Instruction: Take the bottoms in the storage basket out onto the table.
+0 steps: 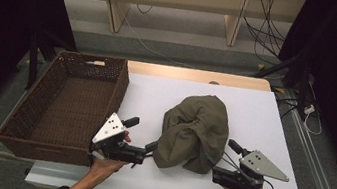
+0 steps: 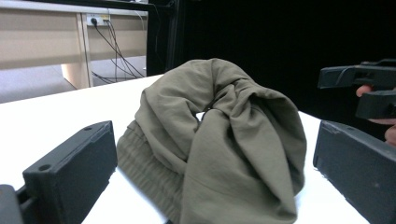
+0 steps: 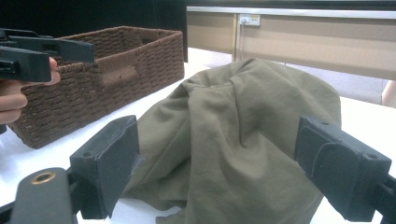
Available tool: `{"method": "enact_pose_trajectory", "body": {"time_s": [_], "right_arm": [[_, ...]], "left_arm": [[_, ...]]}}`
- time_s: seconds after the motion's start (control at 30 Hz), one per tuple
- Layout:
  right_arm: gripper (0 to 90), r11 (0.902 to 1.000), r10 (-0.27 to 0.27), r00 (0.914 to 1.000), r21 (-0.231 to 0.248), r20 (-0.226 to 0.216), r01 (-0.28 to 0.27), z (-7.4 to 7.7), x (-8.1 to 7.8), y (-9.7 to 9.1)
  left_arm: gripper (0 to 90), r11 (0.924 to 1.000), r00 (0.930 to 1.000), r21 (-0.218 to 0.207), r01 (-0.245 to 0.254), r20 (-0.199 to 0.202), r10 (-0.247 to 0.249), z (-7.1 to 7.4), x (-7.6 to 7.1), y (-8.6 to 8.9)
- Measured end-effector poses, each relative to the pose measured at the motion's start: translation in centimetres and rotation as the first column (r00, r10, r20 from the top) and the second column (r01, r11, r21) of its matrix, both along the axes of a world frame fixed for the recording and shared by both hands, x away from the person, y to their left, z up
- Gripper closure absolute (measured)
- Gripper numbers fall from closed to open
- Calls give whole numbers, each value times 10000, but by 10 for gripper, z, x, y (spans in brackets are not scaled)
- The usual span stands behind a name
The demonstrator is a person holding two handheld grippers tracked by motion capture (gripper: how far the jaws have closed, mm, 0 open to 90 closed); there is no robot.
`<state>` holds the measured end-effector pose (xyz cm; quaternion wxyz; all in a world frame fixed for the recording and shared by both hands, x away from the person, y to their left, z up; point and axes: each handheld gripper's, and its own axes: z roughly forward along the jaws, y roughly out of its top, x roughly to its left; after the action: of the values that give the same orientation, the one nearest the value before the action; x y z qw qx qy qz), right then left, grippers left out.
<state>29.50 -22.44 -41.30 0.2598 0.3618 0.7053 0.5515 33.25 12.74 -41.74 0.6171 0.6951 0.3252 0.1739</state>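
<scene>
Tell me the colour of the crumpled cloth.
Olive green cloth, clearest in the left gripper view.

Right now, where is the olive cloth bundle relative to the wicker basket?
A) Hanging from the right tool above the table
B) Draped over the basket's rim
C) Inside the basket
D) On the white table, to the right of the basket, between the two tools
D: the olive cloth bundle lies crumpled on the white table, apart from the wicker basket, with the left tool and right tool open on either side of it.

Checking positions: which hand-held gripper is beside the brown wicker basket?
The left hand-held gripper, next to the brown wicker basket; the right hand-held gripper is across the olive cloth.
</scene>
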Motion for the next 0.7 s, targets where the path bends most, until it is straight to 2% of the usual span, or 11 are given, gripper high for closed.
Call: {"method": "enact_pose_trajectory", "body": {"time_s": [0.27, 0.7], "right_arm": [[153, 10000, 5, 10000, -42, -2, -5, 0, 0, 0], [153, 10000, 8, 10000, -50, 19, -8, 0, 0, 1]], "left_arm": [[0, 9995, 9999, 321, 40, 125, -44, -2, -2, -2], [0, 9997, 9998, 194, -122, 169, 118, 0, 1, 2]]}}
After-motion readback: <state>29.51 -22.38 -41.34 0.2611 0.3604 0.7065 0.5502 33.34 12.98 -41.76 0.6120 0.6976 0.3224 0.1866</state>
